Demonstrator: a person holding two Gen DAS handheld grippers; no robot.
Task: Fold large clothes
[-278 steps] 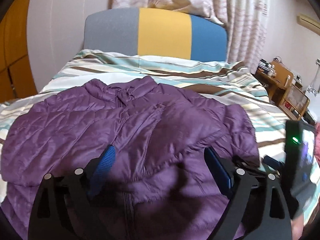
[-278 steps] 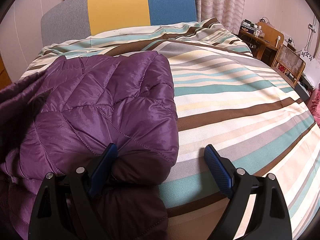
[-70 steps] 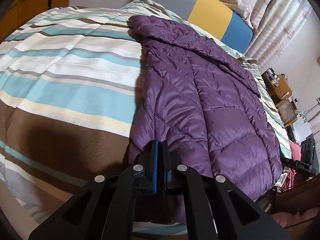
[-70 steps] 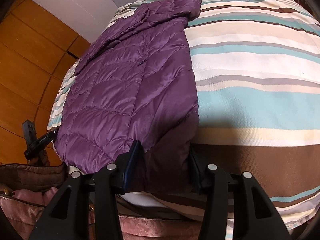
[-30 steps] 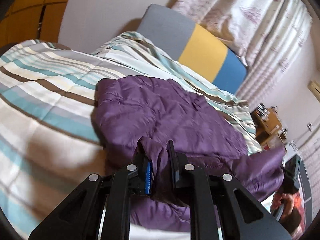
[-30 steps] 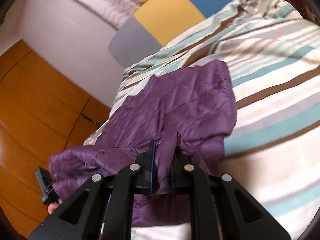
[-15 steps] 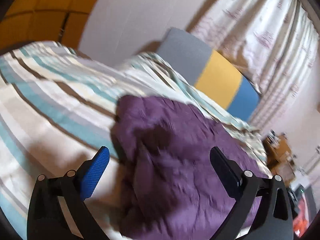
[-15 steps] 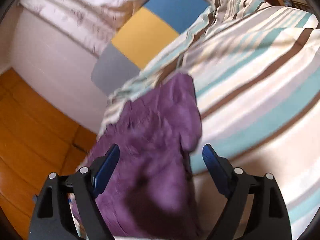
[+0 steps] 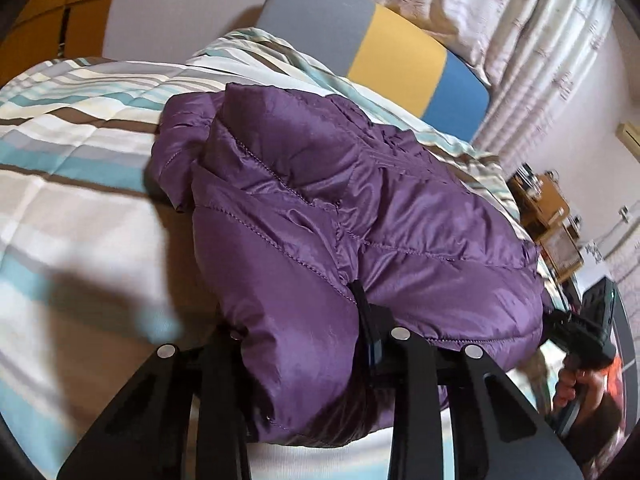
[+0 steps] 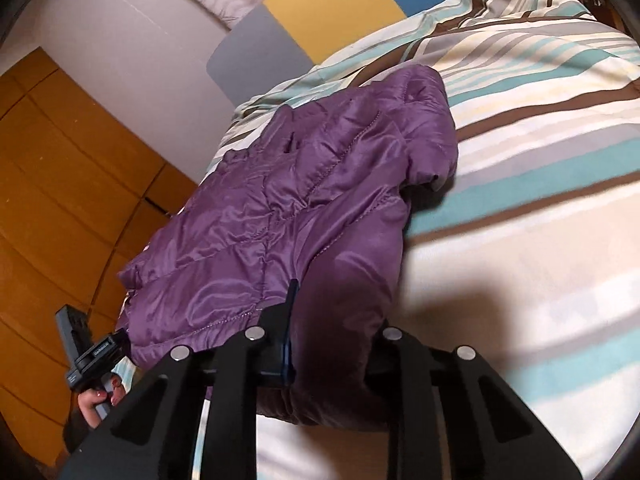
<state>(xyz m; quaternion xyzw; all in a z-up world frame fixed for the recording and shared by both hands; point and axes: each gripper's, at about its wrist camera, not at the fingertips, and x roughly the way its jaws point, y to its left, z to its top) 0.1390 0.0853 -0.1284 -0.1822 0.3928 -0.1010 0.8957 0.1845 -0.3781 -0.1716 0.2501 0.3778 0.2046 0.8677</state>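
Observation:
A purple quilted jacket (image 9: 360, 200) lies folded over on the striped bed, its near folded edge bulging toward me. My left gripper (image 9: 296, 320) has its jaws closing on the left end of that edge, and a thick roll of fabric fills the gap and hides the left finger. In the right wrist view the same jacket (image 10: 300, 184) runs away to the left. My right gripper (image 10: 332, 320) is also closing, and its pads squeeze the right end of the folded edge. Each view shows the other gripper's handle at its side, held by a hand (image 9: 576, 384).
The striped bedcover (image 9: 80, 184) spreads left of the jacket and also to its right (image 10: 540, 160). A grey, yellow and blue headboard (image 9: 400, 52) stands behind, with curtains above. Orange wooden panels (image 10: 60, 200) line the left wall. A wooden desk (image 9: 552, 208) stands right of the bed.
Half a second ago both grippers stood wide open above the jacket. Both have sunk toward its near folded edge and closed on the fabric.

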